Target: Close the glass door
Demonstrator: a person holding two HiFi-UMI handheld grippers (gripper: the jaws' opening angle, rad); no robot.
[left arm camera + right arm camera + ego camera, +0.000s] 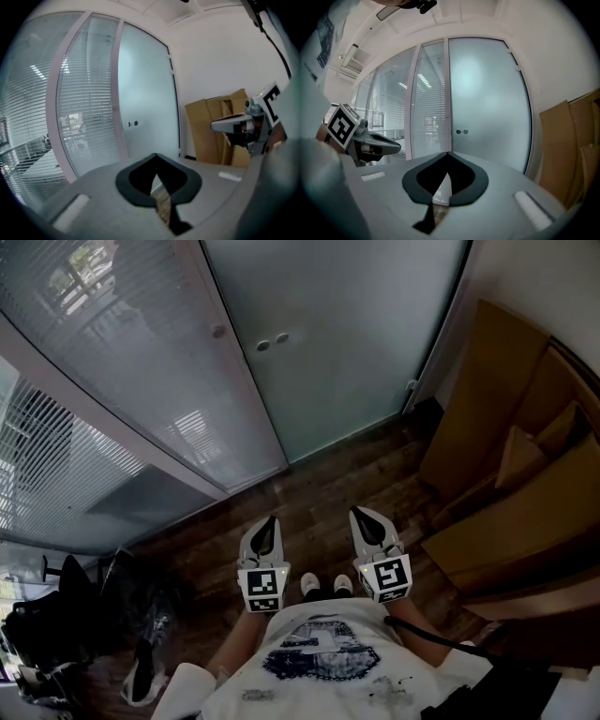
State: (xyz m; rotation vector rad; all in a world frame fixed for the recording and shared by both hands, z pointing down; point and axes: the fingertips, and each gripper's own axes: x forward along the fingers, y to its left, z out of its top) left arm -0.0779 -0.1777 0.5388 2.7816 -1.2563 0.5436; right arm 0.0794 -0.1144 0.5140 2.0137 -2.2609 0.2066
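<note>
The frosted glass door (337,334) stands ahead of me, its left edge against the pale frame post (246,371). Two small round fittings (271,341) sit near that edge. The door (145,103) also fills the middle of the left gripper view and the door (487,103) the right gripper view. My left gripper (270,519) and right gripper (360,513) are held side by side over the wooden floor (319,493), well short of the door and touching nothing. Both are shut and empty: the left gripper's (156,155) and the right gripper's (449,153) jaws meet at their tips.
Flattened cardboard boxes (511,456) lean against the wall at the right, close to the door's right edge. A glass wall with blinds (103,381) runs along the left. Dark bags and a chair (66,624) sit at the lower left. My shoes (325,585) show between the grippers.
</note>
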